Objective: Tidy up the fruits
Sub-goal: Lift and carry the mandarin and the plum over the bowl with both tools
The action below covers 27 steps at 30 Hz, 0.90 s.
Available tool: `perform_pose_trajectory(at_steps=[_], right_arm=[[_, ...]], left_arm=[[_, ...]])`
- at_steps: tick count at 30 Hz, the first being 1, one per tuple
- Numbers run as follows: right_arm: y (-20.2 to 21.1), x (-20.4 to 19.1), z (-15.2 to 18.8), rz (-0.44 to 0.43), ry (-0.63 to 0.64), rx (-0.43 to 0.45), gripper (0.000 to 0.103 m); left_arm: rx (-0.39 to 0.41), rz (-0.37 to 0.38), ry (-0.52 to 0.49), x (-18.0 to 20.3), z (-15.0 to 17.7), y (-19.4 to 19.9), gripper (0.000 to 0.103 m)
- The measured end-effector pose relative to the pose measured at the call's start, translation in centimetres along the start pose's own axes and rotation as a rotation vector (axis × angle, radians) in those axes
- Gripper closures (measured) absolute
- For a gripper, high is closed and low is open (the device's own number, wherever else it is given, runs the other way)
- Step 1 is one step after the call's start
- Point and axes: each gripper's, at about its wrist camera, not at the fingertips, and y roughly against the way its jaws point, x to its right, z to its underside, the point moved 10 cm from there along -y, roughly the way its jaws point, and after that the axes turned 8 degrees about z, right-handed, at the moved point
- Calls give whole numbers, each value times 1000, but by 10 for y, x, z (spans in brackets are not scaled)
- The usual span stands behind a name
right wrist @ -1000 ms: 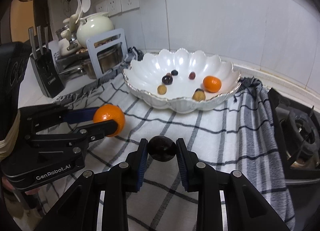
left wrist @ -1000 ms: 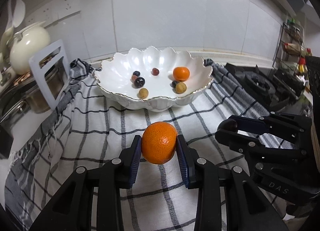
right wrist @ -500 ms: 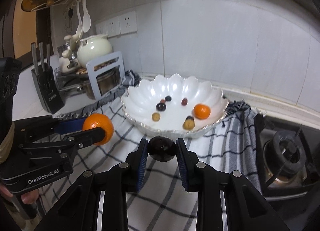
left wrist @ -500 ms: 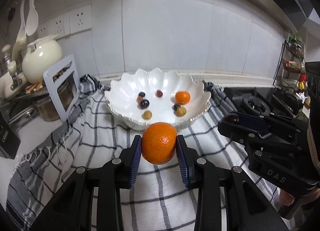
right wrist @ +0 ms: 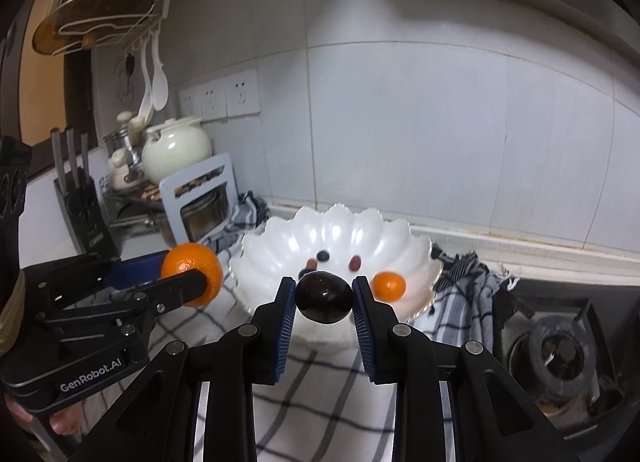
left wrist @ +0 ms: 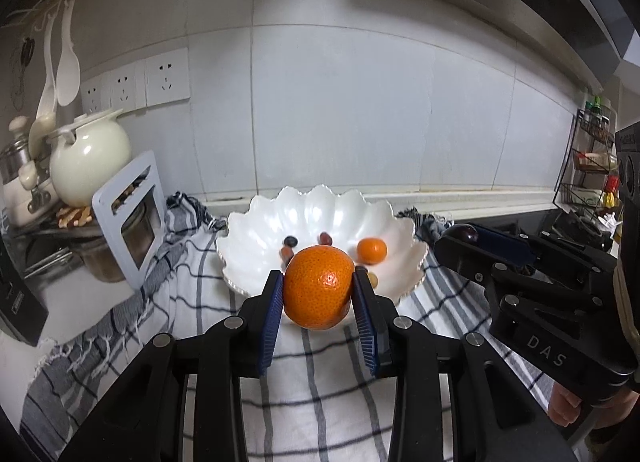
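Holding a mandarin orange (left wrist: 319, 286) squarely between its blue pads, your left gripper (left wrist: 319, 294) has the fruit pinched at its widest part, which looks like a secure hold for something round and slightly soft. Your right gripper (right wrist: 323, 296) is likewise clamped on a dark plum (right wrist: 323, 296), the pads pressing its two sides so that it sits centred and cannot roll out. Both tools point slightly downward toward the white scalloped bowl (right wrist: 344, 221), and each fruit hangs in the air in front of the bowl's near rim, clear of the checked cloth (left wrist: 320, 374) below. That height seems chosen so you can pass over the raised, wavy rim rather than knock it. Inside the bowl lie a smaller mandarin (right wrist: 389, 285) toward the right and several small dark and brownish fruits (left wrist: 290, 241) near the middle, so I judge the job is to gather everything there and that these two pieces are the next to go in. The open space at the bowl's left side would suit the orange. To the right of the cloth sits a gas burner (right wrist: 556, 346), and to the left a cream teapot (left wrist: 89, 159) and a knife block (right wrist: 84, 205), well apart from your path.
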Motion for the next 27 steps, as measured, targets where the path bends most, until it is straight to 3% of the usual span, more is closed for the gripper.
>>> perform_pose_trajectory(at_steps=[16, 27], right_arm=[[-52, 16, -31, 12, -8, -26, 73], [-100, 23, -41, 35, 23, -71, 73]], left_arm=[[3, -28, 9, -13, -43, -43, 69], [-76, -38, 56, -44, -49, -86, 69]])
